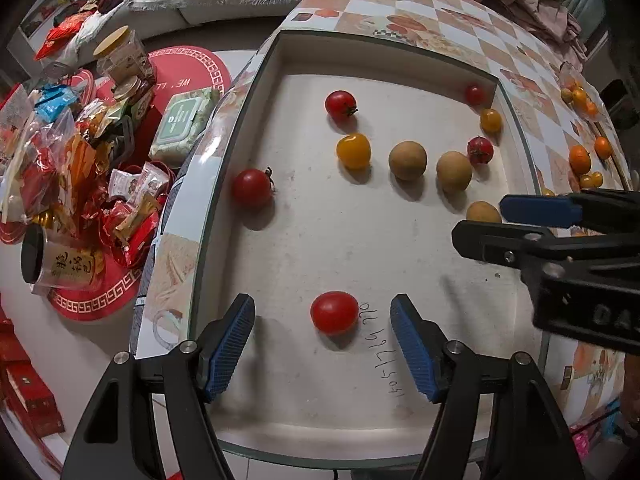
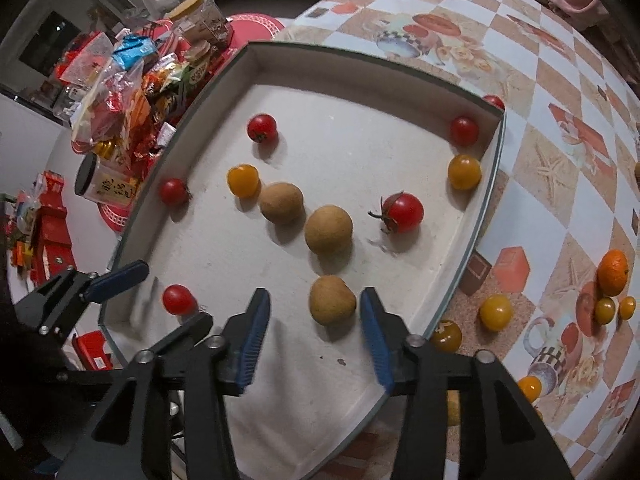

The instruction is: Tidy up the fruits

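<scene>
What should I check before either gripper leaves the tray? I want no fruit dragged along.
1. Left gripper open: ok.
2. Round red cherry tomato free of the left pads, resting on the shallow white cardboard tray: ok.
3. Right gripper open: ok.
4. Round brown longan free of the right pads: ok.
5. Fruit left outside, such as the yellow cherry tomato on the patterned tablecloth: not ok.
</scene>
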`<state>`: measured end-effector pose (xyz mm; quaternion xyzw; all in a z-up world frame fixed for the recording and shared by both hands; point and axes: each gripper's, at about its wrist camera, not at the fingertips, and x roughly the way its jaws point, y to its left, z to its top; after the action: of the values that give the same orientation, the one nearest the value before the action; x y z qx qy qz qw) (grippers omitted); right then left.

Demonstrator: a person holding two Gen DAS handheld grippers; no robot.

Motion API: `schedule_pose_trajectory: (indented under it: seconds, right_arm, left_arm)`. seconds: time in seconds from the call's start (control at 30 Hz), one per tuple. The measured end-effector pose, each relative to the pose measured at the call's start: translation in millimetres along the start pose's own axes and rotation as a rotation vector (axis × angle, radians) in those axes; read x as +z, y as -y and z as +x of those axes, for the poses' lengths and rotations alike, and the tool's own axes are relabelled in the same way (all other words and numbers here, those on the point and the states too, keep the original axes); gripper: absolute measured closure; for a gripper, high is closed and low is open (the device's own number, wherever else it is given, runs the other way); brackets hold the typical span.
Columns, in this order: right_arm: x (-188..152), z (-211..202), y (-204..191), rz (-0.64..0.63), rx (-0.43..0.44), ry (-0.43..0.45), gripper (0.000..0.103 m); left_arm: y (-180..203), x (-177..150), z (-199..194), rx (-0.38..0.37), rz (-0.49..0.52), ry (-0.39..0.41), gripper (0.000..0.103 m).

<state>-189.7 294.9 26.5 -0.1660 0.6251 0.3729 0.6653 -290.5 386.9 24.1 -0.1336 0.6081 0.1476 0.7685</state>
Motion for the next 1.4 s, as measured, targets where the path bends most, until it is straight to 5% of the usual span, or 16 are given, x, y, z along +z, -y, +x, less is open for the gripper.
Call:
schedule_pose_trajectory:
  seconds: [0.1,0.27,0.4,0.7,0.8,1.4]
  right_arm:
    - [1.8,-6.8,-3.3,-0.004,-0.010,0.005,0.025]
    - [3.6,-16.9,-11.3,-0.012,-0.042,0.011,0.022]
    - [4.4,-21.8,-16.2,-0.021,-0.074,0.028,0.020]
    - [5.2,-24.3,-7.0,-0.006,-0.120,0.041,0.015]
    - [4.7,-23.9,-4.0,0.001,-0.122,0.032,0.000]
    - [5.0,-28.7,3.3,0.027,-0.126,0.038,0.000]
  left_arm:
    - [0.1,1.0,-1.2,0.007,-0.006,-0.006,0.031]
    - [2.1,1.7,-3.2,-0.005,-0.019,-0.018,0.031]
    - [2.1,2.9,-6.6,-0.010,-0.026,-0.003,0.003]
    - [2.0,7.4,-4.3,-0.006,-0.027,-0.021,0.003]
    - [1.9,7.5,-2.2,0.001,-0.026,-0.031,0.003]
    - [5.2,11.8,-4.5,0.009,-0.012,-0.018,0.003]
